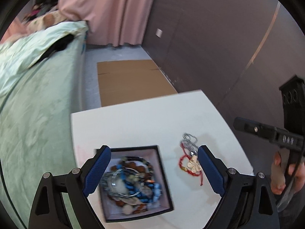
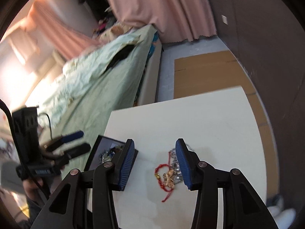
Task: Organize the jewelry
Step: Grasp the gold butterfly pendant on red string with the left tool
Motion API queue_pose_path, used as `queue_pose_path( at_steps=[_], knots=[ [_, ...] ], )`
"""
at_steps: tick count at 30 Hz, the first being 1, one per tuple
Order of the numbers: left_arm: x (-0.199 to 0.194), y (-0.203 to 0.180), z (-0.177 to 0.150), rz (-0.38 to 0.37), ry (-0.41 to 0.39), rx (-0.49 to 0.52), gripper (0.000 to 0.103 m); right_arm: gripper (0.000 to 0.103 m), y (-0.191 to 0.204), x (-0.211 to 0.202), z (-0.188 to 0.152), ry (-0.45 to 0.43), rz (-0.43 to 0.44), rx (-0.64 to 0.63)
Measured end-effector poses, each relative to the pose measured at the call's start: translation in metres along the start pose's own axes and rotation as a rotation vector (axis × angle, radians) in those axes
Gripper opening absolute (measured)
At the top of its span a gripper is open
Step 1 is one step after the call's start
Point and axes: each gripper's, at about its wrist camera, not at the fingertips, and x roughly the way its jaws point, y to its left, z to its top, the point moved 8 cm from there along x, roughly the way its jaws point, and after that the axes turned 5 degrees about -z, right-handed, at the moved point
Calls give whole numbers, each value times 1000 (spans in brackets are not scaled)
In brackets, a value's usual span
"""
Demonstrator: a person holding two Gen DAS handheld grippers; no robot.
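Most of the jewelry already lies heaped in the box (image 1: 133, 181), a shallow square tray with a dark rim and pale lining, so the sorting looks well along; what remains, as far as can be seen, is a small pile (image 2: 170, 168) left loose on the white desk (image 2: 209, 118) just beside the box. In the box the pieces tangle together: chunky blue beads, reddish-brown round beads, a thin clear hoop of a bangle and some pale stones, all blurred. The loose pile holds a red cord bracelet (image 2: 162, 173) with a small gold bead, a flat gold filigree charm (image 2: 169, 179) and a silvery linked chain (image 1: 188, 141) that glints like metal. The left gripper (image 1: 154, 169) hangs over the box with its ribbed blue pads spread wide and nothing between them but air above the heap. The right gripper (image 2: 154, 162) hovers over the loose pile, jaws about half open and empty, the cord and charm showing in the gap below the pads and apart from them. The desk top is smooth and matt, and beyond it a green bed cover and flat cardboard on the floor are visible.
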Motion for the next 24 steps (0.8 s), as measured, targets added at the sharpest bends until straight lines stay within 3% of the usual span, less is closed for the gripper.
queue_pose_path(
  at_steps=[6,10,24],
  knots=[
    [31,-34,-20,2,98,103,90,46,-36,-4,0,26,-5,107],
    [50,-47,-31,6,162,142,82,46,-47,-10,0,26,22,148],
    [98,-84,-56,-2,311,273,62,46,-87,-15,-18,73,25,184]
  ],
)
